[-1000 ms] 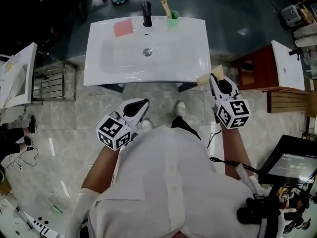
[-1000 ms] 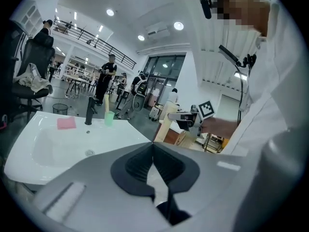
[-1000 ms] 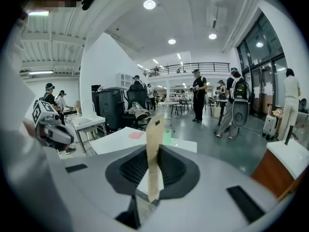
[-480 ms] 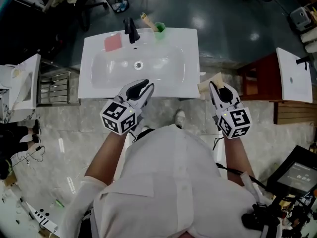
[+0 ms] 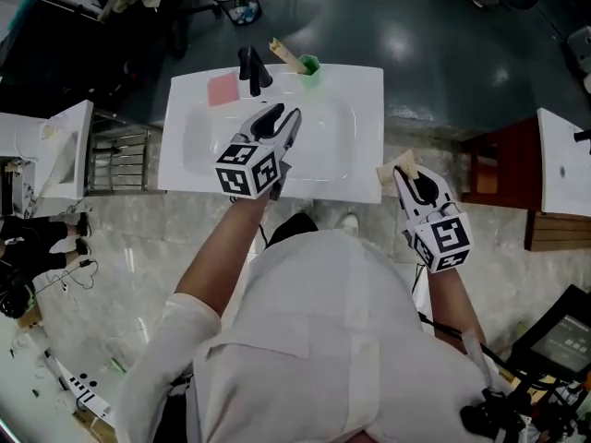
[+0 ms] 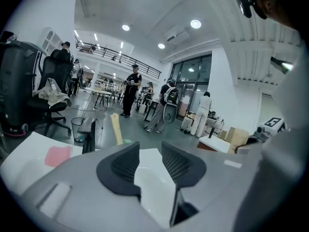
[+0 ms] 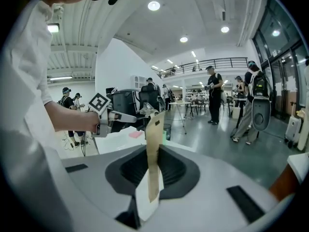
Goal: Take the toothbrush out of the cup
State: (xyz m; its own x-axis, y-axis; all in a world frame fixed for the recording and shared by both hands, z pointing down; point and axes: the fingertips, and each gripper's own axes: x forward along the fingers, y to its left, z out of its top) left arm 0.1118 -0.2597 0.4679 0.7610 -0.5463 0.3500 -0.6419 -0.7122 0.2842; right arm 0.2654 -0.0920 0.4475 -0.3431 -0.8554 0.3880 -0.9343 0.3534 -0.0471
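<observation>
left tool point(image 5: 286, 115) just opening, empty | toothbrush point(image 5: 284, 53) in cup point(image 5: 309, 64) beyond it | right tool point(image 5: 406, 178) clamps packet point(image 7: 154, 134)

A white shirt point(image 5: 314, 340) with a buttoned placket down its middle is being worn, and its sleeves point(image 5: 171, 358) are being worn bunched up near the elbows. Dark trousers point(image 5: 297, 227) and a pale shoe point(image 5: 349, 220) are being shown beyond the shirt's hem. The left gripper point(image 5: 282, 116) and the right gripper point(image 5: 406, 175) are each being shown as a smooth light-grey shell tapering into two fingers, which are being lined with black ribbed pads point(image 6: 124, 166). A cube point(image 5: 247, 169) printed with black-and-white square markers is being carried at the back of the left shell, and a second cube point(image 5: 445, 238) of the same kind is being carried on the right.
</observation>
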